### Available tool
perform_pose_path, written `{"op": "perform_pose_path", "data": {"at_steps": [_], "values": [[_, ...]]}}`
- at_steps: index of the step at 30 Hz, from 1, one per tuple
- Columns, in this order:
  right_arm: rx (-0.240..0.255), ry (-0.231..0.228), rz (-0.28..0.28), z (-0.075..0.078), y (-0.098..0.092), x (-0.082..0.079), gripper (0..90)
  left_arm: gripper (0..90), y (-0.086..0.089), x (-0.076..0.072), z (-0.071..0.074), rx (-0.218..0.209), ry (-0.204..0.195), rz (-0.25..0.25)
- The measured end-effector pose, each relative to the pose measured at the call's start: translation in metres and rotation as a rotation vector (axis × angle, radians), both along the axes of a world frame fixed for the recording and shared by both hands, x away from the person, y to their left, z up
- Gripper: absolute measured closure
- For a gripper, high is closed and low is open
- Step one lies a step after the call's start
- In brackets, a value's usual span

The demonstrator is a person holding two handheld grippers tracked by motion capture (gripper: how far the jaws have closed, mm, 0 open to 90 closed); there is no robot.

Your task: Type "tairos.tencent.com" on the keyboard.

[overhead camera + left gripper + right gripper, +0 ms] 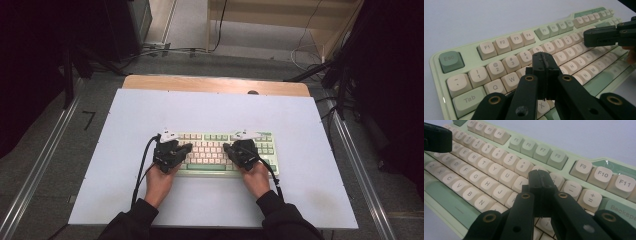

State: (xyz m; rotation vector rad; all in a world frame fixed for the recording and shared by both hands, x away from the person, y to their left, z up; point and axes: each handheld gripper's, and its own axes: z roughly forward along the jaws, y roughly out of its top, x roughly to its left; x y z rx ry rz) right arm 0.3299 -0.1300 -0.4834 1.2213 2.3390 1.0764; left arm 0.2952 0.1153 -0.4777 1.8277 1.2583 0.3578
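Showing Esc, Tab, Backspace legends: green keyboard (461, 53).

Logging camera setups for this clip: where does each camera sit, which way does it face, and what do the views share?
High view: above the person's side, looking forward and down on the white table; forearms, hands, left gripper and right gripper over the keyboard.
Left gripper view: rides the left gripper, jaws shut, facing the keyboard's left keys, right gripper beyond.
Right gripper view: rides the right gripper, jaws shut, facing the number row.
Shared: the green-and-cream keyboard.
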Motion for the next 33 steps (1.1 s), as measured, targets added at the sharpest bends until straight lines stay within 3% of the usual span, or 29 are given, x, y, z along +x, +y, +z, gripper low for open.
{"op": "perform_pose_path", "data": {"at_steps": [24,28,33], "values": [[-0.013,0.013,0.001,-0.002,0.0016,0.0003,87.4,90.0,-0.0003,-0.0002,-0.0012,0.004,0.004,-0.002],[-0.009,0.031,0.003,-0.0009,0.0008,0.0011,87.4,90.0,-0.0003,-0.0003,-0.0013,0.005,0.005,-0.003],[0.018,0.011,0.002,0.0032,-0.0006,-0.0005,87.4,90.0,0.0012,-0.0006,-0.0005,0.009,0.006,-0.008]]}}
